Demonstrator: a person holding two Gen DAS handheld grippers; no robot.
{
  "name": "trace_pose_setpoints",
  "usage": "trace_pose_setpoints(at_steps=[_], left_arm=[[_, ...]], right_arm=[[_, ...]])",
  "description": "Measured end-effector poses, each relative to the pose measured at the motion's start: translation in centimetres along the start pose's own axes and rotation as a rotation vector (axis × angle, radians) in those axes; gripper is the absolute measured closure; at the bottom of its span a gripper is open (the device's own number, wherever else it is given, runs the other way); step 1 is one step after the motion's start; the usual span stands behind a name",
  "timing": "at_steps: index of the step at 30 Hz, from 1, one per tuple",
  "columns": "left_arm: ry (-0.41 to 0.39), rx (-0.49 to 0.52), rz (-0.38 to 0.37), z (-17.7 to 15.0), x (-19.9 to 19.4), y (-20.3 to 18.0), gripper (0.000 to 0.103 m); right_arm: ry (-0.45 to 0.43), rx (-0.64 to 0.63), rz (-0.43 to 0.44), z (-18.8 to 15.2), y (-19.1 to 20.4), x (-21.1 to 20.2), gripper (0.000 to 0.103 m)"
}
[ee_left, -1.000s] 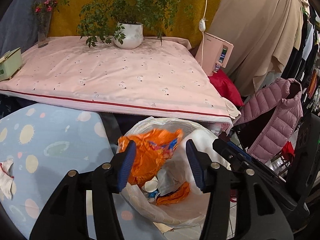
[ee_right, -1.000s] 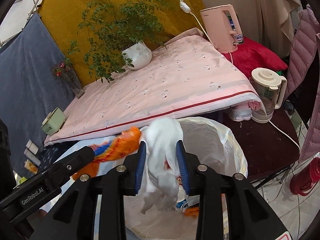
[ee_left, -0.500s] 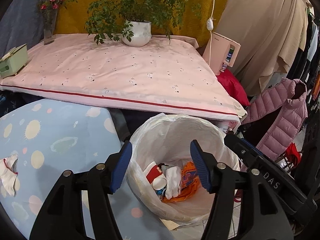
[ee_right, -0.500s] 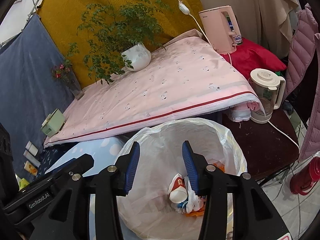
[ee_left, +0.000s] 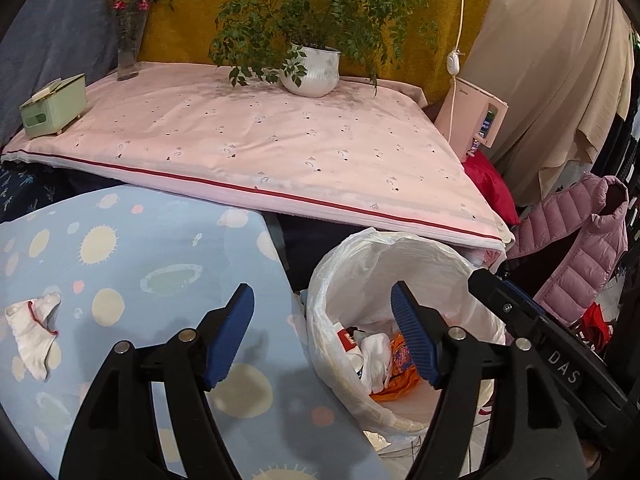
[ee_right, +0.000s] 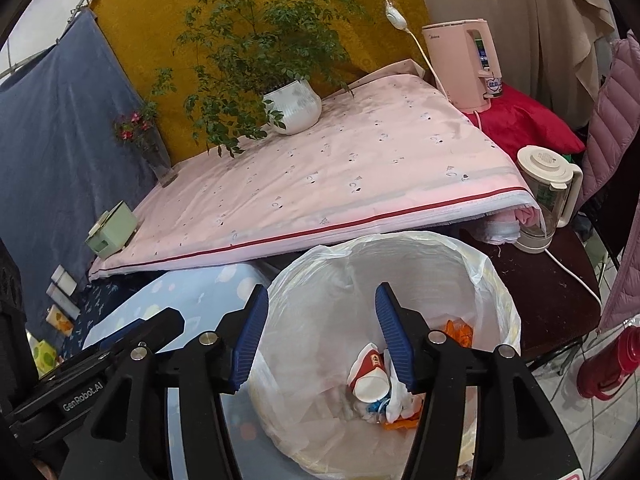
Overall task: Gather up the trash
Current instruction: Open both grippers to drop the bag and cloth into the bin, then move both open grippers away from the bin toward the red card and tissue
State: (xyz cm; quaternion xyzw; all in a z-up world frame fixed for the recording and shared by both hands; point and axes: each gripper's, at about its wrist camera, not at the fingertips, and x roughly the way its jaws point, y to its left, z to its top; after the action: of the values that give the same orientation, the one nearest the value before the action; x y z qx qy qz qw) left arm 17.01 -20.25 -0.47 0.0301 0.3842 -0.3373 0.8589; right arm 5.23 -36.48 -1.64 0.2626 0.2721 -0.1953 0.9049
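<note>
A bin lined with a white plastic bag (ee_left: 404, 256) (ee_right: 400, 248) stands beside a low table with a blue spotted cloth (ee_left: 132, 248). Inside lie a paper cup (ee_right: 370, 380), white crumpled tissue (ee_left: 376, 356) and an orange wrapper (ee_left: 398, 376). My left gripper (ee_left: 322, 338) is open and empty, straddling the table edge and the bin's left rim. My right gripper (ee_right: 318, 338) is open and empty above the bin. A white crumpled piece with red trim (ee_left: 32, 330) lies on the blue cloth at the left.
A pink-covered table (ee_left: 260, 140) stands behind, with a potted plant (ee_left: 310, 74), a green tissue box (ee_left: 54, 106) and a flower vase (ee_left: 128, 52). A pink water dispenser (ee_right: 464, 68), a blender jug (ee_right: 546, 196), a red thermos (ee_right: 608, 364) and a pink jacket (ee_left: 580, 248) are at the right.
The orange wrapper left my left gripper and the white tissue left my right gripper; both now lie in the bin. Both grippers opened wider, and the left one swung left over the blue table.
</note>
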Motion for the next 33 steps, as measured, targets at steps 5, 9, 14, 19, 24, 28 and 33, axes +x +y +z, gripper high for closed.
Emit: trace_pose_setpoints(at_steps=[5, 9, 14, 19, 24, 28, 33], left_arm=[[-0.010, -0.020, 0.014, -0.1, -0.7, 1.7, 0.036], [-0.016, -0.041, 0.030, -0.3, -1.3, 3.3, 0.035], [-0.019, -0.075, 0.050, -0.5, -1.9, 5.3, 0.030], [-0.025, -0.103, 0.089, -1.1, -2.6, 7.6, 0.030], [-0.027, -0.132, 0.127, -2.0, -3.6, 10.5, 0.030], [-0.020, -0.176, 0.167, -2.8, -4.5, 13.4, 0.026], [-0.022, -0.221, 0.247, -4.1, -5.9, 17.9, 0.023]], right_arm=[[0.008, -0.029, 0.015, -0.2, 1.9, 0.3, 0.048], [0.017, -0.046, 0.025, -0.5, 3.3, 0.7, 0.048], [0.039, -0.072, 0.035, -1.1, 5.1, 1.3, 0.048], [0.067, -0.111, 0.053, -1.9, 7.4, 1.8, 0.043], [0.092, -0.150, 0.081, -3.1, 10.1, 2.3, 0.043], [0.117, -0.186, 0.105, -4.2, 12.4, 2.9, 0.042], [0.164, -0.243, 0.142, -6.1, 16.1, 3.9, 0.041]])
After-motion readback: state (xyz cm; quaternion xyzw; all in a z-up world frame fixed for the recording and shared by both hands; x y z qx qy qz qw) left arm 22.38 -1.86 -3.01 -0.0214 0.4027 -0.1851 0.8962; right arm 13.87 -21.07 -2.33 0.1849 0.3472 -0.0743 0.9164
